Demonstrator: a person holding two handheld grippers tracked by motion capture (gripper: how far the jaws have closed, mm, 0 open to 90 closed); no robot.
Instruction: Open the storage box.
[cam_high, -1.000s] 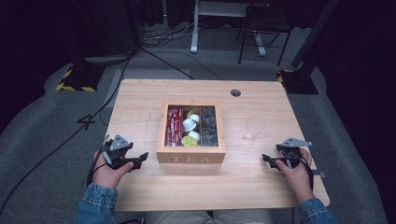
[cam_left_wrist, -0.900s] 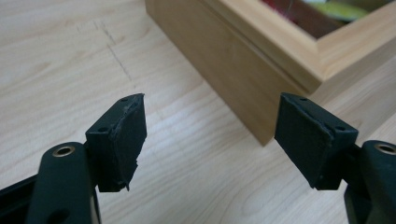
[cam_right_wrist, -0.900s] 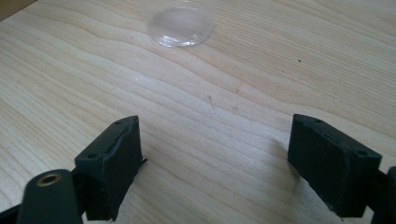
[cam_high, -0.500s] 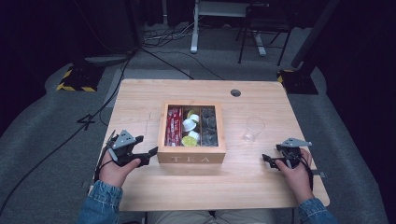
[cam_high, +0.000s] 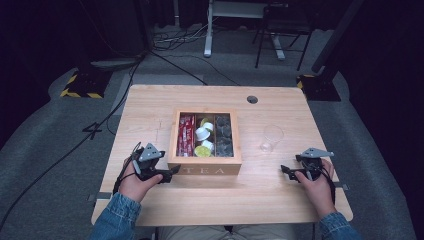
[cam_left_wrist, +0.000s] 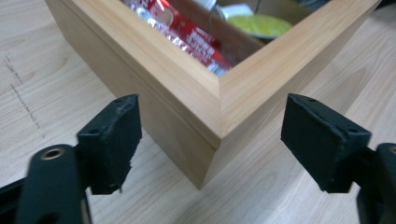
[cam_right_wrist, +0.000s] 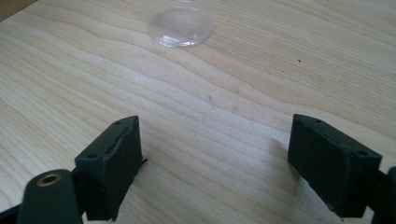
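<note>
My left gripper (cam_high: 167, 175), jaws spread wide, faces the tea box's (cam_high: 205, 162) near-left corner, almost touching. My right gripper (cam_high: 287, 171), also spread wide, sits farther right, beyond the clear glass (cam_high: 271, 138).

A dim studio or lab set up for recording. A light wooden table with a cable hole (cam_high: 150, 107) stands on grey carpet (cam_high: 45, 150). Black cables (cam_high: 175, 42), yellow-and-black striped stand bases (cam_high: 80, 86) and dark surroundings ring it.

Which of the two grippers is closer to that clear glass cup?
The right gripper. It sits just in front of the glass cup, slightly to its right; the left gripper is across the table, at the tea box corner.
</note>
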